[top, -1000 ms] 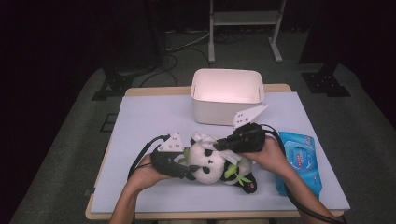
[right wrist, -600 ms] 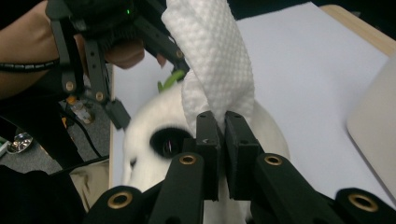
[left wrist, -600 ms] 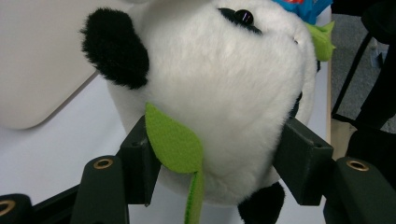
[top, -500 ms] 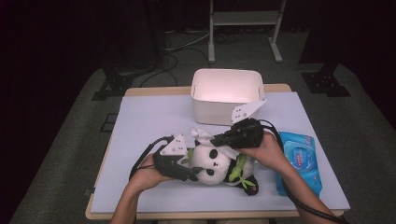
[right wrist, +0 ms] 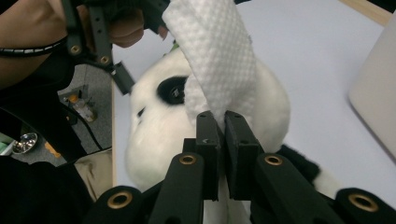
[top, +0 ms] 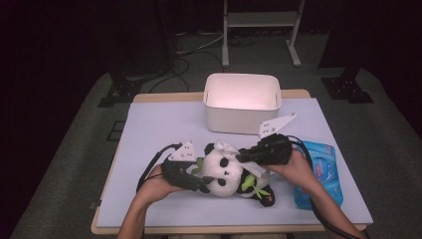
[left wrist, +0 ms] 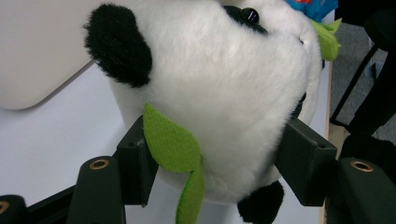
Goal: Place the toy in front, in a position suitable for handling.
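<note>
I am wiping the panda toy (top: 224,172) on the tabletop (top: 164,124): left fingers (left wrist: 135,161) clamp its head, right fingers (right wrist: 208,140) pinch the wet wipe (right wrist: 217,60), which I think must next rub across the face.

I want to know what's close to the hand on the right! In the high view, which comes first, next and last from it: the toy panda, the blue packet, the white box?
1. Toy panda: right at the fingers of the right gripper, on its left.
2. Blue packet: beside the hand, toward the table's right edge.
3. White box: farthest, at the back of the table.
</note>
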{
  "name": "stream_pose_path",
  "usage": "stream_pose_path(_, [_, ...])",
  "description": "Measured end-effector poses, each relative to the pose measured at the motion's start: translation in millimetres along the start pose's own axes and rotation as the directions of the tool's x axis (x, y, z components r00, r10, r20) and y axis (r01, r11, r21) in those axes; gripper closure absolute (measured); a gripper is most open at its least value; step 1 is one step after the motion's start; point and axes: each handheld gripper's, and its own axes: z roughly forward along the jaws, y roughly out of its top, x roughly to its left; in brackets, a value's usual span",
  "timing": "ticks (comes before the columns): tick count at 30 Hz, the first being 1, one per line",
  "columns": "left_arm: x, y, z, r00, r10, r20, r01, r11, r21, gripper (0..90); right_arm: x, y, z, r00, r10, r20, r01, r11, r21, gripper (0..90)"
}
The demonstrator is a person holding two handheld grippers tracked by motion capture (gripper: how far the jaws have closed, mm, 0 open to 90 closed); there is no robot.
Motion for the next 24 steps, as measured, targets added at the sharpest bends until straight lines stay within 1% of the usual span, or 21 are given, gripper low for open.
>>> stream_pose_path(4, [1.0, 0.7, 0.9, 0.9996, -0.029, -0.004, 0.029, 0.9996, 0.001, 35.9, 8.8, -4.4, -1.5, 0.9999, -0.009, -0.007, 0.009, 1.0000, -0.004, 84.3])
stream_pose_path(5, [1.0, 0.7, 0.9, 0.9996, -0.029, -0.004, 0.029, 0.9996, 0.001, 35.9, 8.8, -4.4, -1.5, 0.9999, -0.009, -0.007, 0.009, 1.0000, -0.004, 84.3])
stream_pose_path(9, [2.2, 0.8, 1.5, 0.9983, -0.057, -0.010, 0.057, 0.9984, 0.000, 35.9, 20.4, -3.0, 0.8, 0.9991, -0.029, -0.030, 0.029, 0.9996, -0.007, 84.3])
stream_pose_path(10, [3.3, 0.9, 2.3, 0.9967, -0.080, -0.008, 0.080, 0.9968, -0.002, 35.9, 22.7, -2.7, 1.6, 0.9989, -0.032, -0.034, 0.031, 0.9995, -0.007, 84.3])
stream_pose_path(12, [3.9, 0.8, 2.5, 0.9963, -0.086, -0.010, 0.086, 0.9963, -0.002, 35.9, 24.6, -2.5, 2.5, 0.9985, -0.038, -0.040, 0.038, 0.9993, -0.006, 84.3])
stream_pose_path(13, [4.9, 0.8, 3.1, 0.9941, -0.108, -0.013, 0.108, 0.9942, -0.003, 35.9, 28.7, -2.4, 5.0, 0.9978, -0.048, -0.045, 0.048, 0.9988, -0.001, 84.3])
stream_pose_path(15, [5.5, 1.2, 4.4, 0.9913, -0.130, -0.016, 0.130, 0.9915, 0.001, 35.6, 32.4, -3.1, 7.7, 0.9973, -0.053, -0.051, 0.053, 0.9985, 0.009, 84.3])
stream_pose_path(17, [5.6, 1.4, 6.3, 0.9884, -0.151, -0.016, 0.151, 0.9885, 0.009, 35.3, 34.7, -4.4, 10.7, 0.9967, -0.068, -0.044, 0.069, 0.9973, 0.025, 84.3])
stream_pose_path(19, [5.7, 1.2, 7.2, 0.9876, -0.157, -0.013, 0.157, 0.9875, 0.012, 33.4, 34.9, -5.0, 11.4, 0.9968, -0.071, -0.036, 0.072, 0.9968, 0.034, 84.3])
stream_pose_path(20, [5.9, 0.9, 7.9, 0.9850, -0.172, -0.001, 0.172, 0.9849, 0.018, 32.5, 33.6, -5.9, 11.2, 0.9973, -0.068, -0.027, 0.069, 0.9970, 0.035, 84.5])
stream_pose_path(21, [5.9, 0.9, 7.9, 0.9850, -0.172, -0.001, 0.172, 0.9849, 0.018, 31.7, 33.6, -5.9, 11.2, 0.9973, -0.068, -0.027, 0.069, 0.9970, 0.035, 84.5])
stream_pose_path(22, [5.2, 0.7, 8.6, 0.9848, -0.173, 0.012, 0.173, 0.9845, 0.028, 30.6, 30.8, -6.9, 11.0, 0.9973, -0.071, -0.018, 0.072, 0.9965, 0.043, 84.7])
stream_pose_path(24, [4.5, 0.6, 9.0, 0.9847, -0.174, 0.014, 0.173, 0.9844, 0.033, 29.5, 28.3, -8.3, 10.6, 0.9977, -0.065, -0.021, 0.066, 0.9967, 0.047, 84.8])
